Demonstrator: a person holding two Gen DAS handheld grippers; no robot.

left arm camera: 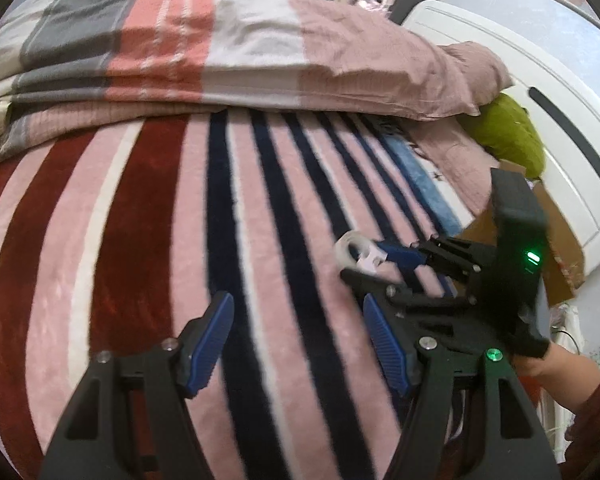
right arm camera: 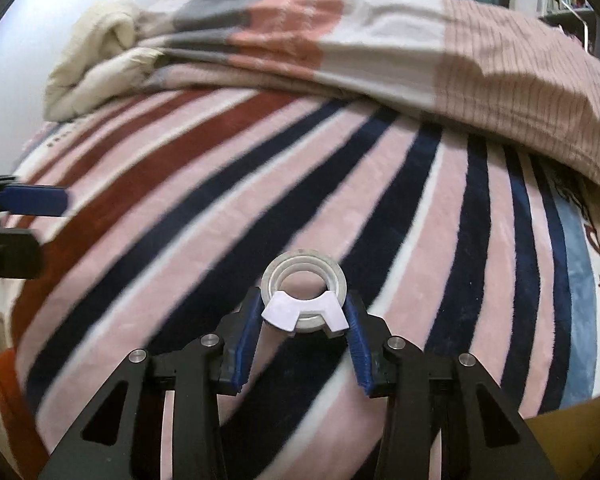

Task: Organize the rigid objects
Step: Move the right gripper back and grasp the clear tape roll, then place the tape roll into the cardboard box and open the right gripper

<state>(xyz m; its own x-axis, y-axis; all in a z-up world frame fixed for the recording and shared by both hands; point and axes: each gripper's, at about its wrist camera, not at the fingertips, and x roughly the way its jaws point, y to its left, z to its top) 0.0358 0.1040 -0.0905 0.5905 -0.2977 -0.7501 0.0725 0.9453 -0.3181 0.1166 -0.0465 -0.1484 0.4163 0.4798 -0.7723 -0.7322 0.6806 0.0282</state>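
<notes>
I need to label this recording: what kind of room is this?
Most likely a bedroom: a striped blanket covers a bed, folded quilts are piled behind it, and a white headboard stands at the right.

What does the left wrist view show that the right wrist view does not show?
Only the left wrist view shows the cardboard box, the green cushion, the white headboard and the person's right hand behind the right gripper. Only the right wrist view shows the cream blanket and the hole through the white ring. Both show the striped blanket, the folded duvet, the ring held by the right gripper, and the open left gripper.
</notes>
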